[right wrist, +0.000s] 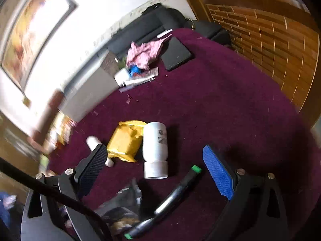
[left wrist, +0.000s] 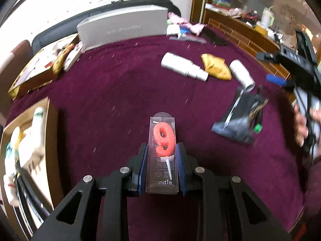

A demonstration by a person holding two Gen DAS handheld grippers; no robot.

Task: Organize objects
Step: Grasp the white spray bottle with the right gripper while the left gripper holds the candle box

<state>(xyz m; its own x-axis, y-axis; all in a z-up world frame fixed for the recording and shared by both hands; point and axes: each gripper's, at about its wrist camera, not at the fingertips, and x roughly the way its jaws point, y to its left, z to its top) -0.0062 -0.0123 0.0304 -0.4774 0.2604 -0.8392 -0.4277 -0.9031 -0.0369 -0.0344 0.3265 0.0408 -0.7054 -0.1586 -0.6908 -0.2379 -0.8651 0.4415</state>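
Left wrist view: the left gripper [left wrist: 162, 160] is clamped on a clear candle box [left wrist: 162, 156] holding a red number-9 candle [left wrist: 163, 139]; the box stands out forward between the two blue pads, its printed end nearest the camera.
Candle box position: held over the near middle of the purple surface [left wrist: 120, 92], its far end well short of the other loose things.
Near left edge: an open cardboard box [left wrist: 28, 144] with white, green-marked items inside sits just left of the left gripper.
Far right part: a white stepped tube [left wrist: 183, 66], a gold pouch [left wrist: 215, 67] and a white bottle [left wrist: 241, 74] lie in a row; pouch and bottle touch or nearly touch.
Right side: a dark plastic bag [left wrist: 238, 118] lies near the candle box, to its right.
Far edge: a long grey box [left wrist: 122, 27] lies along it; a gold open box [left wrist: 38, 70] sits at the far left corner.
Right wrist view: the right gripper [right wrist: 158, 166] is spread wide and holds nothing, hanging over the white bottle [right wrist: 155, 148].
Beneath the right gripper: the gold pouch [right wrist: 126, 140] touches the bottle's left side; a black pen with green ends [right wrist: 170, 196] lies nearer the camera beside the dark plastic bag [right wrist: 122, 202].
Far edge, right wrist view: a pink cloth [right wrist: 145, 53] and a black tablet [right wrist: 175, 54] lie side by side.
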